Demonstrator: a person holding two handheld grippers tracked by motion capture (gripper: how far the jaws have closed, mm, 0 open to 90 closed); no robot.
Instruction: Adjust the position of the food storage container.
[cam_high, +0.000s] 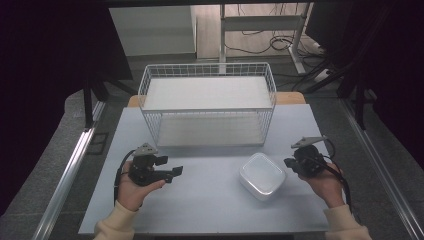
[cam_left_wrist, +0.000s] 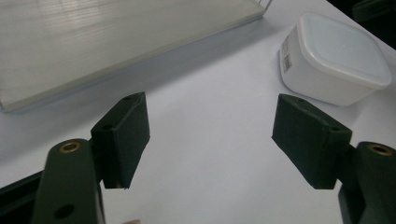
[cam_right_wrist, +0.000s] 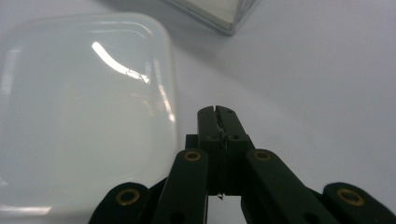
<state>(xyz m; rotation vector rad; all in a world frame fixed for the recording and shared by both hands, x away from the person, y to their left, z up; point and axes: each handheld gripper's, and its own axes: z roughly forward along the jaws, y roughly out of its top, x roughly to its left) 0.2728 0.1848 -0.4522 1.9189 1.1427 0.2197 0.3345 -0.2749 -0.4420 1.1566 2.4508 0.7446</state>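
- While a person is sitting at a pale tabletop (cam_high: 210, 200), each hand is holding a black two-jaw gripper.
- Lying toward the right of the tabletop is a white plastic box with a snap-on lid (cam_high: 262, 175), square with rounded corners. It is resting flat and closed, just in front of a white wire basket (cam_high: 207, 102) with two shelves, which is standing at the far side.
- Hovering just to the right of the box, close to its side but not touching it, is the right gripper (cam_right_wrist: 217, 114). Its jaws are clenched together with nothing between them.
- Waiting well to the left of the box is the left gripper (cam_left_wrist: 210, 140). Its jaws are spread wide and released, holding nothing, and pointing across the bare tabletop toward the box.
- Judging by its look, the box is probably handling as a light, stiff thing. Its glossy lid and smooth walls may be slippery, so a pinch on a rounded corner could slide off.
- Taking hold across two opposite flat walls, just under the lid's rim, seems the safest grip. The right jaws would need opening wide first.
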